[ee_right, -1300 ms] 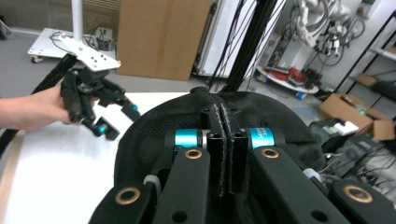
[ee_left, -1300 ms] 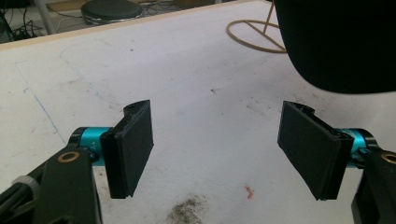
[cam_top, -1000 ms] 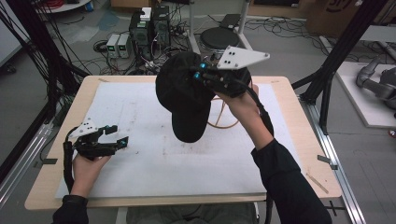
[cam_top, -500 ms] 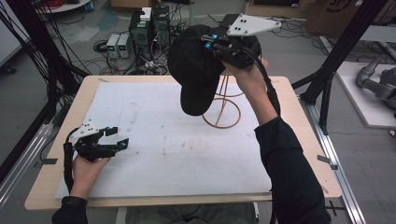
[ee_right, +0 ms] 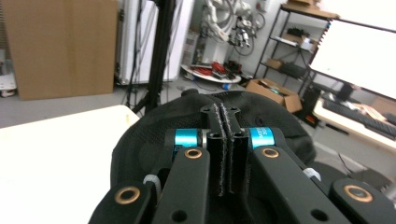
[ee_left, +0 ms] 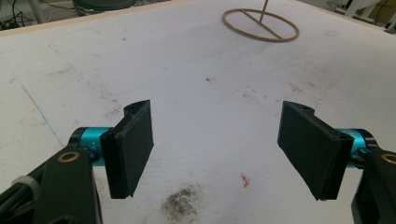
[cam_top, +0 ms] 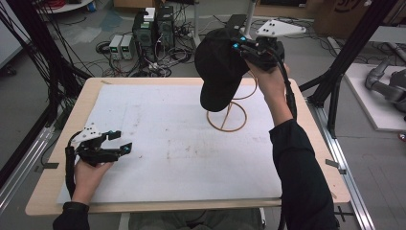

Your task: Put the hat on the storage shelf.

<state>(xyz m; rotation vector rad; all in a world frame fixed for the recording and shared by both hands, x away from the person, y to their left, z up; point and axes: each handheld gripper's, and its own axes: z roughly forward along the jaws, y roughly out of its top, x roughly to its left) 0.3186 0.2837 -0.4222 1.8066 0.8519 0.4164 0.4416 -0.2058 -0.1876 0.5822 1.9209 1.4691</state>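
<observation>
Black cap, held aloft, above wire stand

Each black hand-held gripper has teal collars, brass rivets, a grey plate; sleeves are black.

High view: fixed above the person's side, facing forward and down, far enough to take in the whole table and the floor beyond. Left gripper view: low and close over the tabletop, looking along its jaws across the white sheet to the wire stand; stand and sheet are shared with the high view. Right gripper view: raised, facing outward into the room, pressed close against the cap, which also appears in the high view.
</observation>
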